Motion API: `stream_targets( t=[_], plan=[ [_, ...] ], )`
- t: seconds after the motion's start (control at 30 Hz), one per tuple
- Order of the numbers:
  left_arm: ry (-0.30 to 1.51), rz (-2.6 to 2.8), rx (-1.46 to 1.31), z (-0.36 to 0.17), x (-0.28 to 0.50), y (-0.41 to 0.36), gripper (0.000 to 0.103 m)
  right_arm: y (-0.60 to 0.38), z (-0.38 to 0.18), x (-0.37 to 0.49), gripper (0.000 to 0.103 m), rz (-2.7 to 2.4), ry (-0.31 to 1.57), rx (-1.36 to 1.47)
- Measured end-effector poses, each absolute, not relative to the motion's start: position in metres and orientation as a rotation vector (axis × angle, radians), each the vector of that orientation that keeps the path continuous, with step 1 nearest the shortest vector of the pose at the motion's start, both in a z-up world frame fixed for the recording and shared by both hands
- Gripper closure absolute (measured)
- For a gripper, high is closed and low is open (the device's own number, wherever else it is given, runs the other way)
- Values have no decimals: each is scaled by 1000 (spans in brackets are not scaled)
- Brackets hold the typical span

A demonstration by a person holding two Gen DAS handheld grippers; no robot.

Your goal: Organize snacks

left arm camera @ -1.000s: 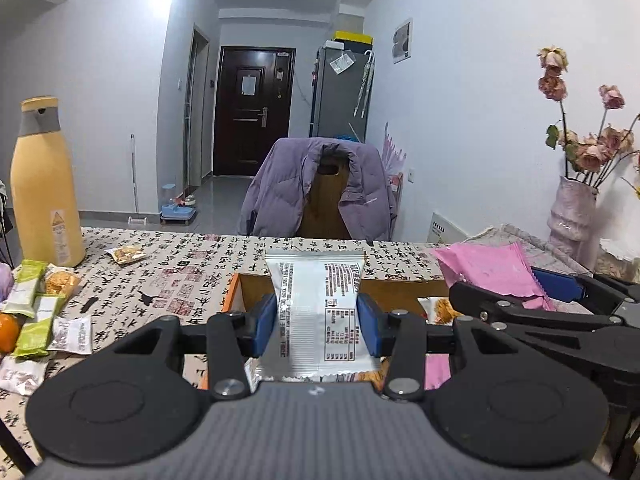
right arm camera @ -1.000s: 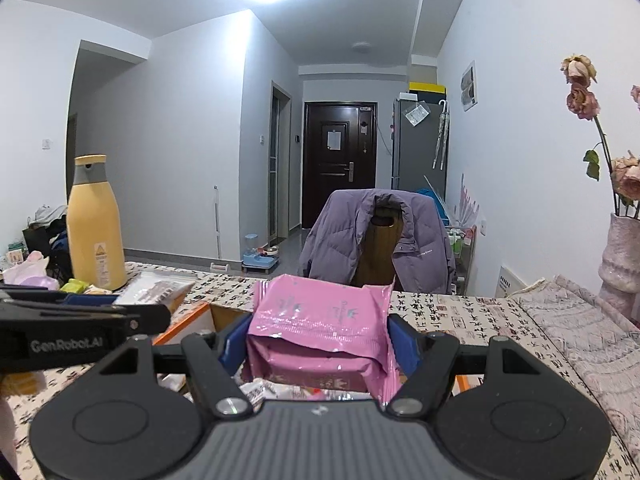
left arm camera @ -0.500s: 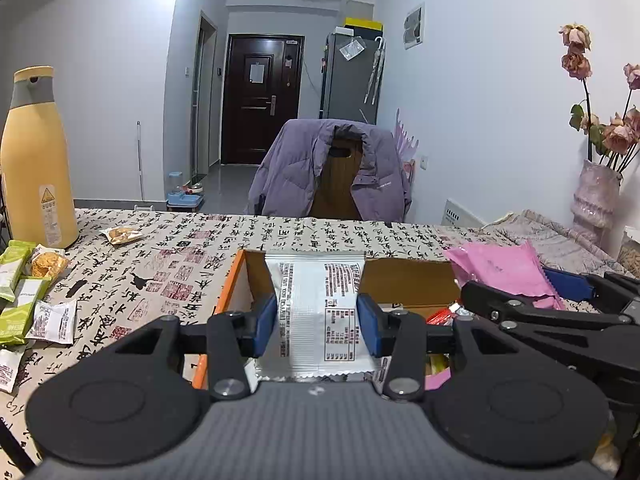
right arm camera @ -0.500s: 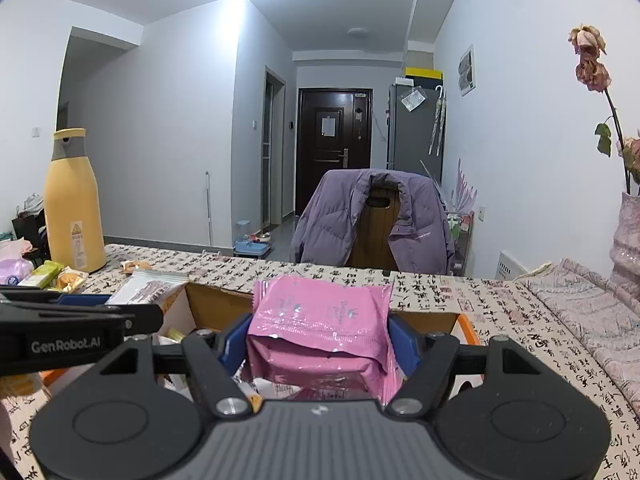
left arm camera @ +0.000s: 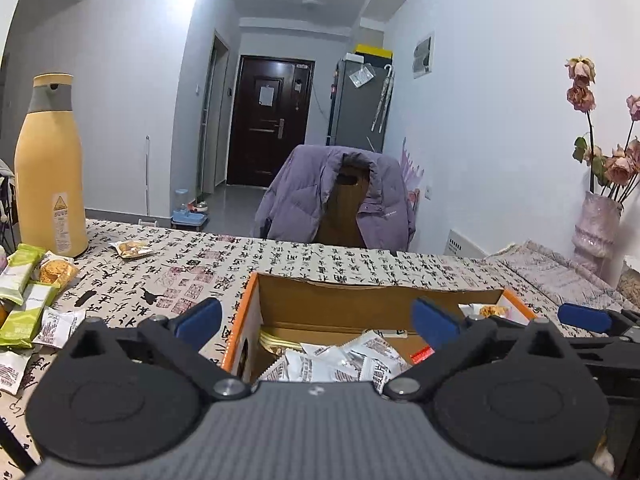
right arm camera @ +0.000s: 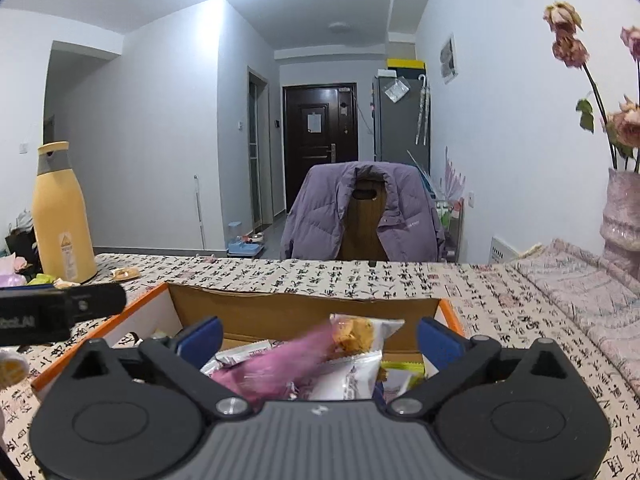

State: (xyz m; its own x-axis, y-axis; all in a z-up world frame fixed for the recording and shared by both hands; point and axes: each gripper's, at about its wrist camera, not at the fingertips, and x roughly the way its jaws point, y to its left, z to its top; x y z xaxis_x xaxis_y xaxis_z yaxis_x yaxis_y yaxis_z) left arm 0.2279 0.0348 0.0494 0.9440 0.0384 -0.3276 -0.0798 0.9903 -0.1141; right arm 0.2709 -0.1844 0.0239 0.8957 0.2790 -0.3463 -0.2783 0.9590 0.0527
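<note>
Both claws have let go since the earlier frames: the left one gripped a white packet and the right one a pink packet, and now each stands spread wide with nothing between its pads. The left claw (left arm camera: 316, 322) hangs over the near left part of the box (left arm camera: 376, 300), and the white packets (left arm camera: 332, 362) lie in a loose heap just below and ahead of it, likely because that is where they were dropped. The right claw (right arm camera: 318, 338) hovers over the box's other half; directly under it the pink packet (right arm camera: 272, 368) shows as a blurred streak, so it seems to be falling onto the pile, touching or about to touch a clear-windowed biscuit packet (right arm camera: 356, 334).

Cardboard forms the box: brown and matte inside, with an orange outer skin, straight walls and a slightly ragged far edge. The packets are thin, crinkly film pillows with crimped ends, light and slippery, so they settle at whatever angle they land.

Left of the left claw, well apart from the box, more snacks wait on the printed cloth: green bars (left arm camera: 20, 276), small white sachets (left arm camera: 58, 326), and a biscuit packet (left arm camera: 131, 248) near the smooth yellow bottle (left arm camera: 50, 172). Those look like the next pickups.
</note>
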Motion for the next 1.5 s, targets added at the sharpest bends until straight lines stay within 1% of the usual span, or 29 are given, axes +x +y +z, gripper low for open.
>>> stream_targets(
  t=[0.23, 0.47, 0.83, 1.2, 1.5],
  plan=[
    [302, 55, -120, 60, 220, 32, 0, -187, 33, 266, 0, 283, 350, 8],
    [269, 56, -126, 73, 204, 31, 0, -191, 50, 243, 0, 278, 321, -7],
    [261, 52, -127, 86, 155, 31, 0, -203, 65, 198, 0, 277, 309, -18],
    [237, 21, -93, 84, 95, 19, 0, -216, 59, 140, 0, 298, 328, -10],
    [228, 6, -66, 70, 53, 16, 0, -226, 45, 100, 0, 329, 349, 6]
  ],
)
